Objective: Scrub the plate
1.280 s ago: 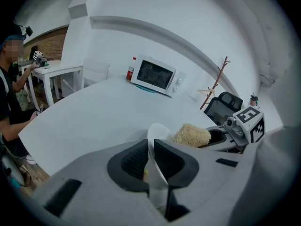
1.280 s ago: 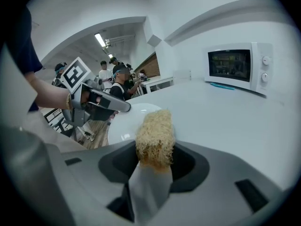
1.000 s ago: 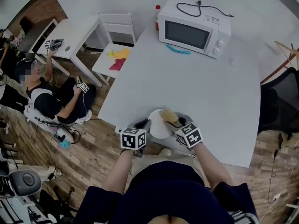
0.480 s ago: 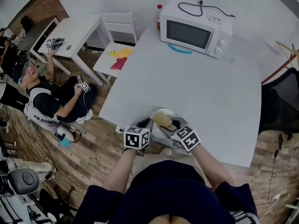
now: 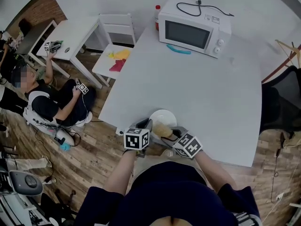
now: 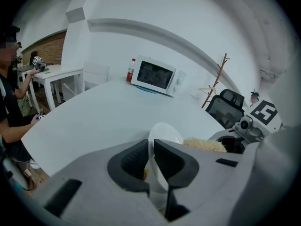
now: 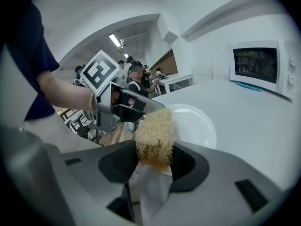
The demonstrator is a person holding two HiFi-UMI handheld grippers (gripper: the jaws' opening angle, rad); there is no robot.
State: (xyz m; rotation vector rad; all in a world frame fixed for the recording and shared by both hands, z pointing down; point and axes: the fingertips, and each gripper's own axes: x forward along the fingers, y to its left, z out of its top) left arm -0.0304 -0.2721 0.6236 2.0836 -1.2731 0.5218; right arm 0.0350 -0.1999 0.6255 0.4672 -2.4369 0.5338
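Observation:
A white plate (image 5: 163,117) lies at the near edge of the white table (image 5: 202,88). My left gripper (image 5: 143,127) is shut on the plate's near rim (image 6: 151,147), which shows thin between the two black pads. My right gripper (image 5: 170,134) is shut on a tan fibrous scrubber (image 7: 154,138). The scrubber (image 5: 161,129) sits at the plate's near right rim, beside the left gripper. In the right gripper view the plate (image 7: 195,126) lies just past the scrubber, and the left gripper (image 7: 127,106) shows behind it.
A white microwave (image 5: 194,26) stands at the table's far end with a teal item (image 5: 178,50) in front and a red-capped bottle (image 5: 157,13) beside it. A person (image 5: 47,100) sits on the floor at the left near a small white table (image 5: 70,34). A black chair (image 5: 282,98) is at the right.
The right gripper has drawn the scrubber back toward me, from over the plate's middle to its near rim. The left gripper has kept its hold on the plate.

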